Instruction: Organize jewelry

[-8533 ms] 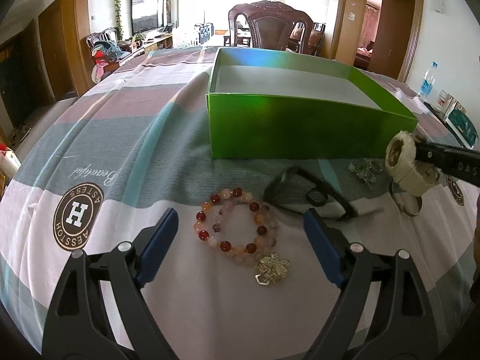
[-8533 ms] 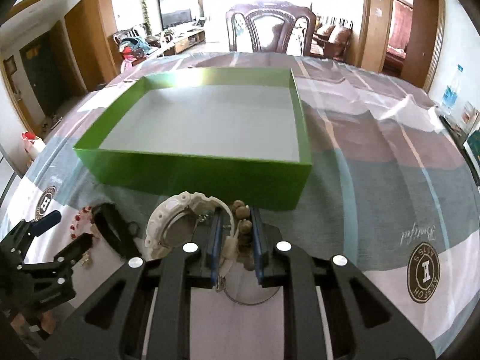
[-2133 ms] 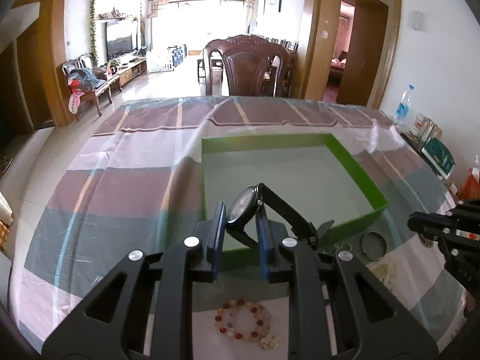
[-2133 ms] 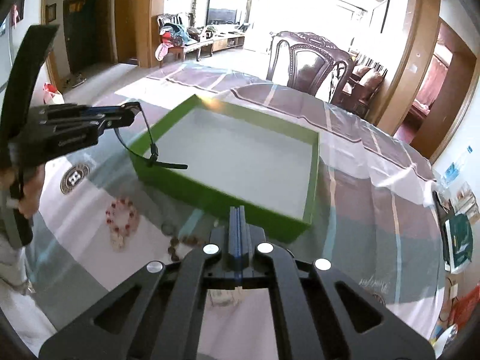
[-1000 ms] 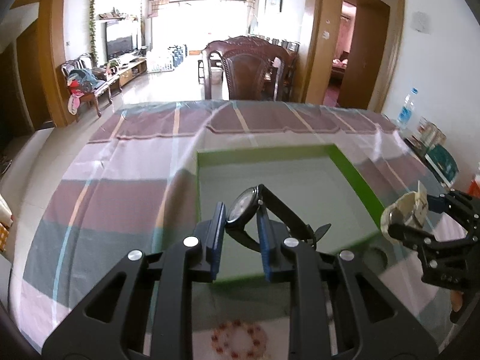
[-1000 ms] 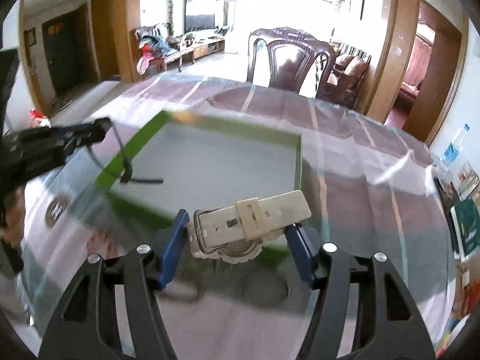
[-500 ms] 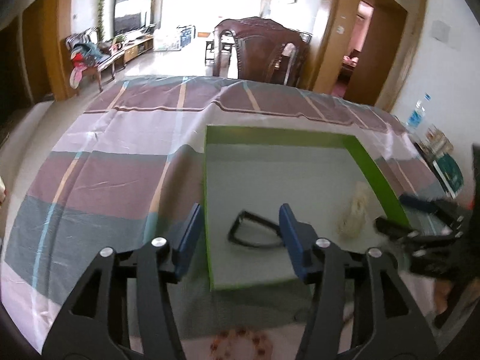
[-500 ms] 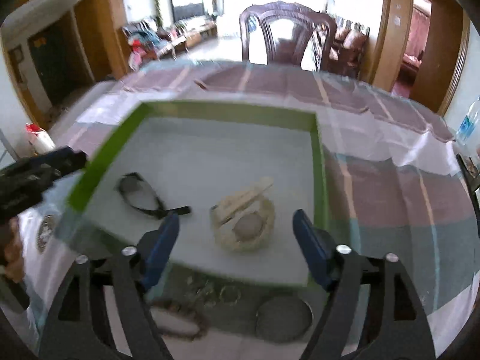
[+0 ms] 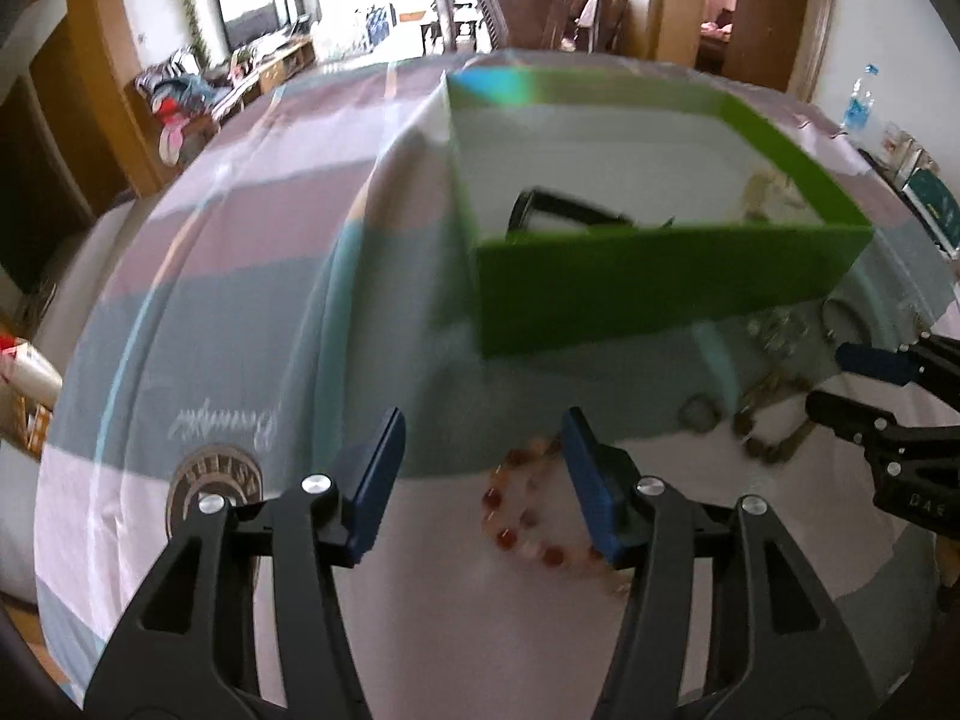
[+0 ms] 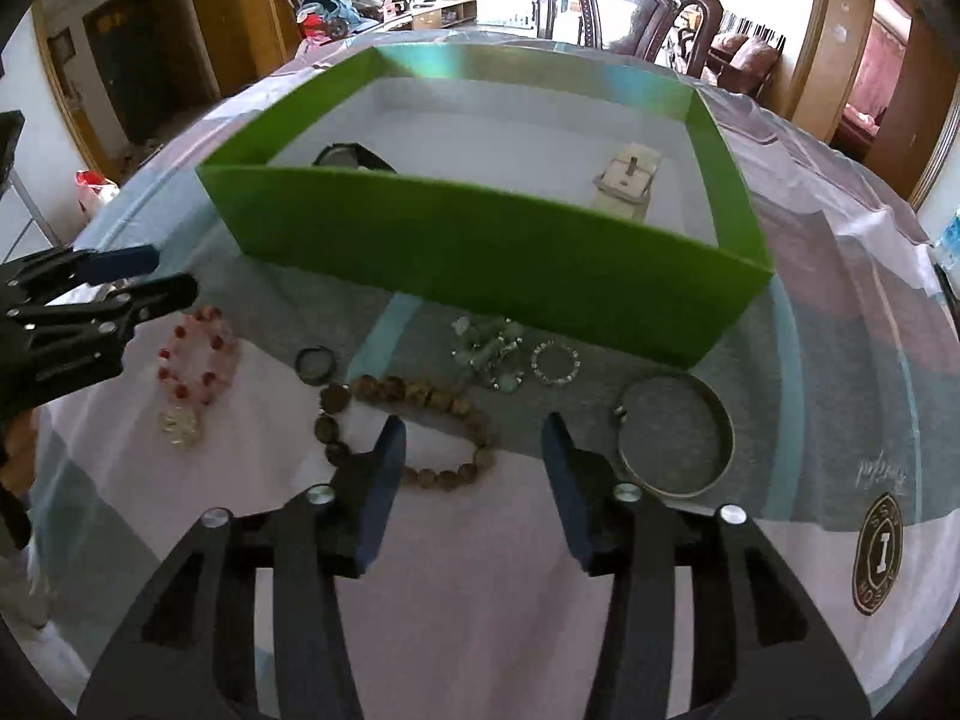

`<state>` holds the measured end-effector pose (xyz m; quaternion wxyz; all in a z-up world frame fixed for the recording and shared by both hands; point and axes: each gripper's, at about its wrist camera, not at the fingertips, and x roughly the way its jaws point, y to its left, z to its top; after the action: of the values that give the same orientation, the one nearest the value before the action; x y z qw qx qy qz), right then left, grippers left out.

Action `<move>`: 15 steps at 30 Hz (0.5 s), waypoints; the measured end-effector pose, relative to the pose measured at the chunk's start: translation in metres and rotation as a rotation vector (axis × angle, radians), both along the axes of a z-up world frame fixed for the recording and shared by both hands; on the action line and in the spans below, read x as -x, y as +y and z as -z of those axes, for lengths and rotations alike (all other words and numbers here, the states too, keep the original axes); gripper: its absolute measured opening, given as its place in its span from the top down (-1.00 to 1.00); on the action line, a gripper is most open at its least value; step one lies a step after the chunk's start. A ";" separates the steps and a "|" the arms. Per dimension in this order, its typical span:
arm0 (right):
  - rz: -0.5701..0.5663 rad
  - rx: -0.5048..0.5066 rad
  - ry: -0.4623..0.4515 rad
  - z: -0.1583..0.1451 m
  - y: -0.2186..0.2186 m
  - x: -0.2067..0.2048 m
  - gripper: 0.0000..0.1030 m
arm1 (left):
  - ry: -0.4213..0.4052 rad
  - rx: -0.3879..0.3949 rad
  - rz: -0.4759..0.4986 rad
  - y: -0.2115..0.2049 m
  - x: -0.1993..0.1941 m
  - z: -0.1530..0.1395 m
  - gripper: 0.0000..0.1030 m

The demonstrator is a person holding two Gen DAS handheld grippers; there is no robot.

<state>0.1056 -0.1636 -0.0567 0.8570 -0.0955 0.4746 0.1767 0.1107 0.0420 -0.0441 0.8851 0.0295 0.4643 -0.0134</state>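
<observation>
We count two watches, one black [image 10: 351, 157], one white [image 10: 624, 180], inside the green box [image 10: 480, 252] | three bracelets, one bangle [image 10: 675, 438] before it | left gripper [image 9: 480, 468] half-open, empty | right gripper [image 10: 474, 468] closing, empty.

1. A home: a dining room opening onto a living room.
2. A carved wooden chair [image 10: 630, 6] stands at the top centre, behind the cloth-covered surface [image 10: 840, 312].
3. A television [image 9: 252, 9] on a low cabinet sits upper left.
4. Wooden door frames [image 10: 810, 30] stand upper right.
</observation>
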 end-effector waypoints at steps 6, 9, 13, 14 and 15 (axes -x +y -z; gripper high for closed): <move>-0.018 -0.011 0.005 0.006 -0.003 0.006 0.06 | 0.031 0.026 0.009 0.001 0.009 0.014 0.24; -0.029 -0.041 0.024 0.007 -0.006 0.005 0.06 | 0.048 0.037 0.013 -0.001 0.012 0.018 0.33; -0.034 -0.064 0.034 0.007 -0.009 0.005 0.07 | 0.049 0.042 0.026 -0.005 0.014 0.021 0.51; -0.036 -0.069 0.036 0.007 -0.009 0.006 0.13 | 0.049 0.051 0.027 -0.005 0.014 0.021 0.69; -0.041 -0.079 0.039 0.008 -0.008 0.007 0.19 | 0.050 0.064 0.024 -0.003 0.014 0.021 0.69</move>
<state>0.0985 -0.1716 -0.0642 0.8469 -0.0679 0.4818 0.2145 0.0964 0.0388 -0.0647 0.8734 0.0065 0.4854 -0.0396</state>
